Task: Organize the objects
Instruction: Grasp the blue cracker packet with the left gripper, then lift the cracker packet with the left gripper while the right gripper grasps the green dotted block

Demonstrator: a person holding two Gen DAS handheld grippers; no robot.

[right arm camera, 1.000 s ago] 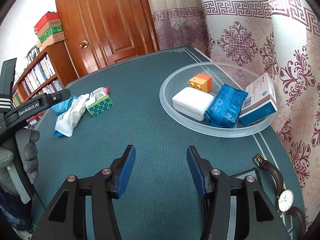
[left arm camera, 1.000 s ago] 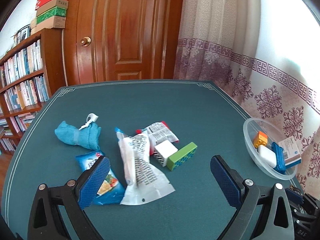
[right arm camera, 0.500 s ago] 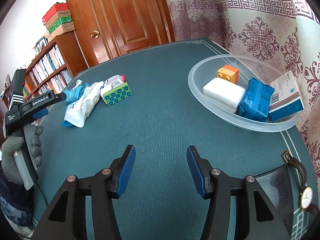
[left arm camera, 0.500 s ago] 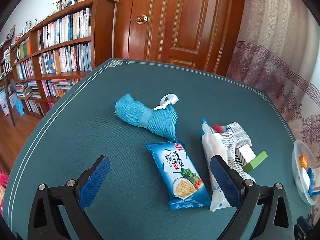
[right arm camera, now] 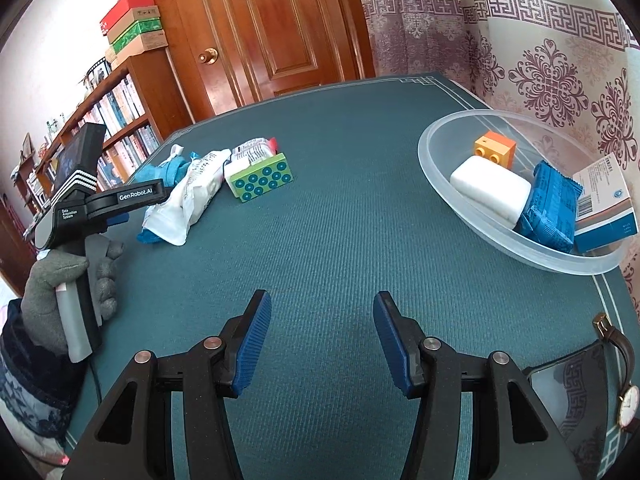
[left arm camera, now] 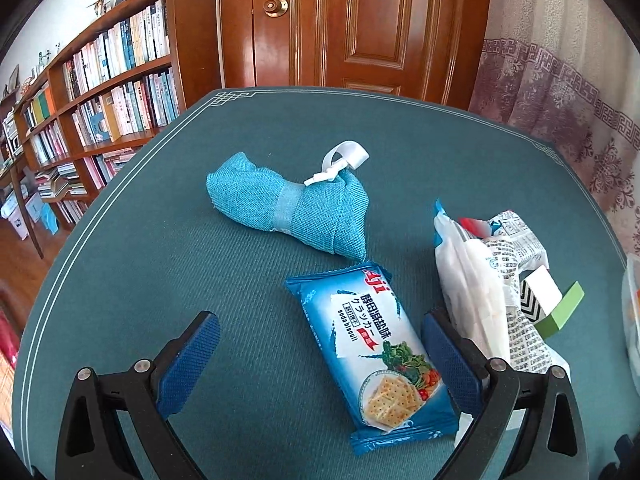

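Two grippers are out over the green table [right arm camera: 340, 240], both with their blue-padded fingers spread wide and holding nothing. The left gripper [left arm camera: 320, 364] hangs low over the near left part of the table, its fingers straddling a blue soda-biscuit packet [left arm camera: 372, 348] that lies flat between them; whether either pad touches the packet, I cannot tell. Just beyond the packet lies a rolled teal cloth pouch [left arm camera: 292, 210] with a white tag. To the right of the packet sits a heap: a long white wrapper [left arm camera: 480, 300], a smaller printed sachet [left arm camera: 516, 236] behind it, and a green block [left arm camera: 560, 312] with a white box [left arm camera: 538, 290] against it.

From the right wrist view, the right gripper [right arm camera: 322, 338] hovers over bare cloth near the table's edge, well apart from that heap. A gloved hand [right arm camera: 72, 284] grips the left tool's handle at the far left. At the right stands a clear bowl [right arm camera: 440, 152] holding an orange brick [right arm camera: 494, 152], a white bar [right arm camera: 490, 190], a blue packet [right arm camera: 554, 208] and a white-and-blue carton [right arm camera: 608, 204]. A wristwatch [right arm camera: 626, 396] lies near the right corner.
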